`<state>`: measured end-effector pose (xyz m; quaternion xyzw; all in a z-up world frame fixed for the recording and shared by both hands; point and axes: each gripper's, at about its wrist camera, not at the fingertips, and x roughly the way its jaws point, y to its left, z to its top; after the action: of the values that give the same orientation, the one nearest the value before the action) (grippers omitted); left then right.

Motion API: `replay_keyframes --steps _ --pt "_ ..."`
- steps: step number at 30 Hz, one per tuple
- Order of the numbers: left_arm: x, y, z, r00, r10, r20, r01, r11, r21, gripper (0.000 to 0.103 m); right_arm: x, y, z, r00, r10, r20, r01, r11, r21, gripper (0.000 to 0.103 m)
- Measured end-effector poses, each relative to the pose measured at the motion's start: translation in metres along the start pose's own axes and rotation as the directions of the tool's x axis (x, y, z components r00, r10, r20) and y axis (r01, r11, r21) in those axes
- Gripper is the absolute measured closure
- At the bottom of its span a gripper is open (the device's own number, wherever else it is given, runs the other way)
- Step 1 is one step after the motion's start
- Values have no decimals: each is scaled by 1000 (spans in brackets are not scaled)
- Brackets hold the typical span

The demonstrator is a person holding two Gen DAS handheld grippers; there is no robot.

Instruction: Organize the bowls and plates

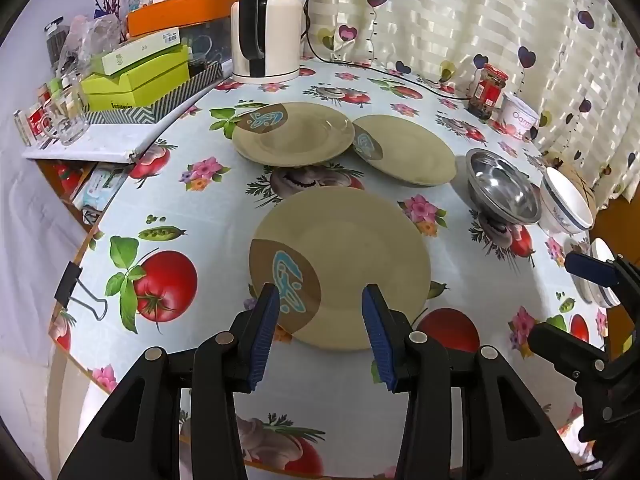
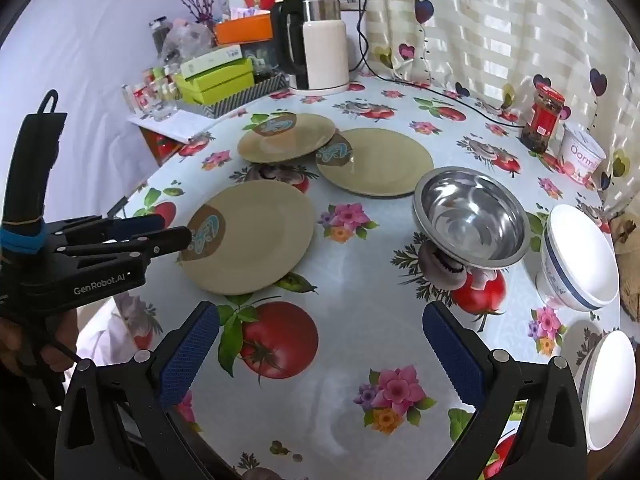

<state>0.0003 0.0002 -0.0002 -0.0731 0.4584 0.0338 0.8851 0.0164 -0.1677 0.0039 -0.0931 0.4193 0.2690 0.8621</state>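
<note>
While the table fills the frame and the nearest plate lies flat at centre, the left gripper, jaws apart and empty, should slide one pad under its near rim, and the right gripper, jaws wide and empty, waits at the bottom of its view.

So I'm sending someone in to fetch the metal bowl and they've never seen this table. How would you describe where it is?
Start at the white electric kettle at the back of the flowered tablecloth, then come forward along the curtain side, past the red-lidded jar. The steel bowl sits between a beige plate and a blue-rimmed white bowl. It alone is shiny metal.
</note>
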Motion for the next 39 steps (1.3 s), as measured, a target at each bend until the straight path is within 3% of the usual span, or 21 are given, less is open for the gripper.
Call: replay_keyframes --steps 39 --pt "5 -12 -9 999 -40 -18 41 999 24 59 -1 -3 -9 998 -58 -38 59 998 37 0"
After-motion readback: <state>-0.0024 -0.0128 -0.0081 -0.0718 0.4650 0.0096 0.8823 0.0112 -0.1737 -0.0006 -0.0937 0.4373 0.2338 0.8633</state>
